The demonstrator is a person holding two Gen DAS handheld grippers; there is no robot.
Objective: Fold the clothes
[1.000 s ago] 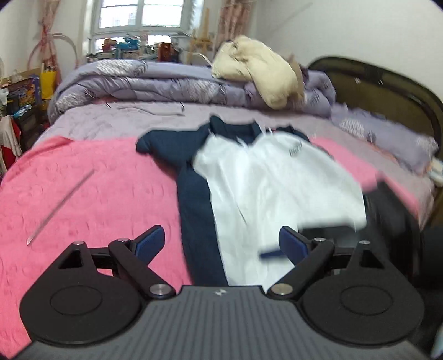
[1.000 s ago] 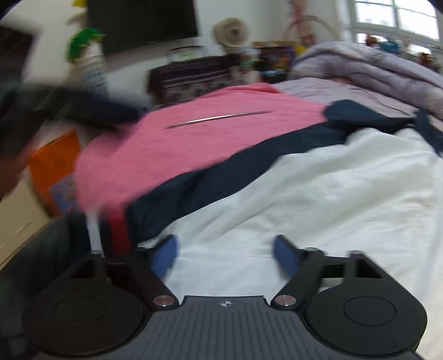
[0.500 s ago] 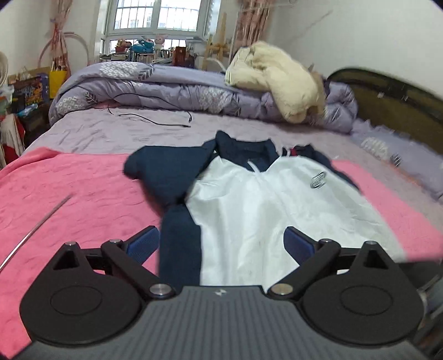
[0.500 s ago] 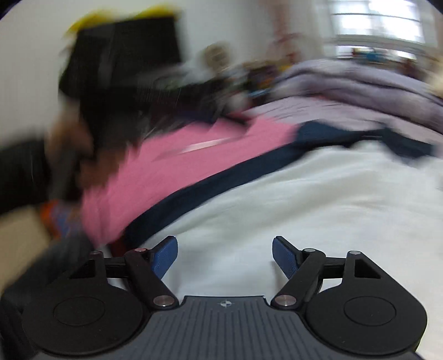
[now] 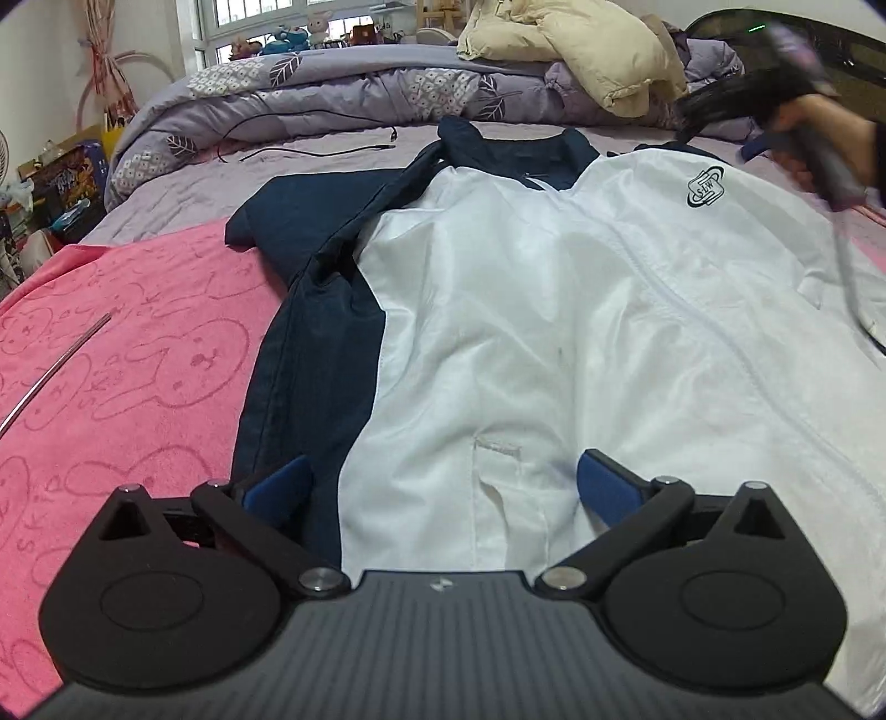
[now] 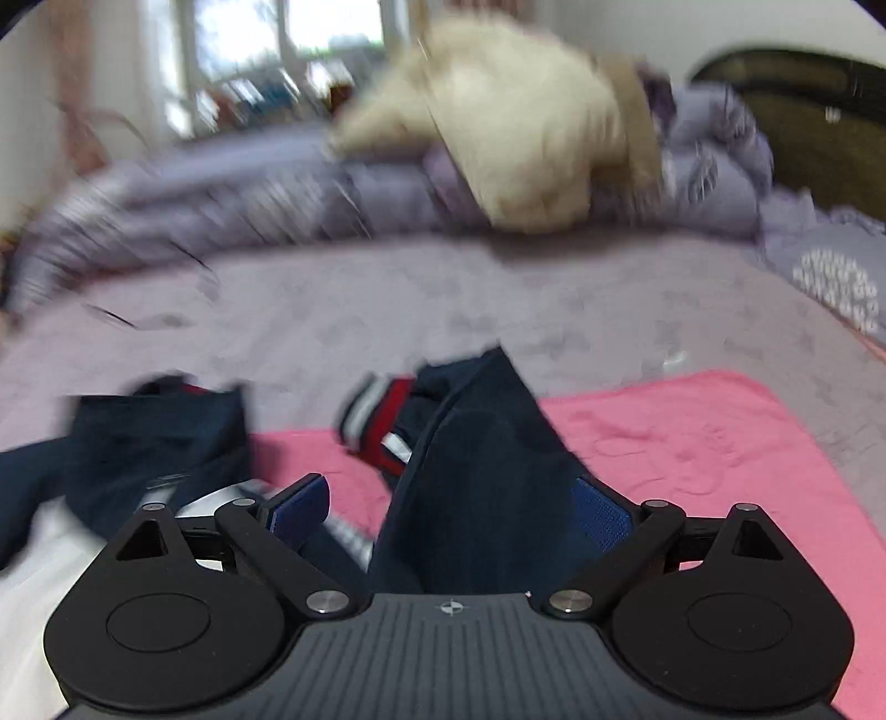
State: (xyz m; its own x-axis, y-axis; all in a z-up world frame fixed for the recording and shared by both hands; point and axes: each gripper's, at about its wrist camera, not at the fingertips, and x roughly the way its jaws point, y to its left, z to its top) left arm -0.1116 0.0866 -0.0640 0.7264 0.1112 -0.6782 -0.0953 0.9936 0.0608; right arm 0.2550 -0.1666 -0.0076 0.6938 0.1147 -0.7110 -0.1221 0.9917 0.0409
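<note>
Jacket (image 5: 554,310) lies flat on the bed (image 5: 332,166) — left gripper (image 5: 443,493) jaws opening, empty; right gripper (image 6: 451,509) jaws opening around its navy sleeve (image 6: 487,471).

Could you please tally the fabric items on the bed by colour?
White and navy jacket: 1
Pink blanket: 1
Purple quilt: 1
Cream coat: 1
Total: 4

The white and navy zip-up jacket (image 5: 531,310) bears a dark chest logo. The pink fleece blanket (image 5: 127,376) under it shows outlined rabbits. The far lilac quilt (image 5: 310,94) has leaf prints.
</note>
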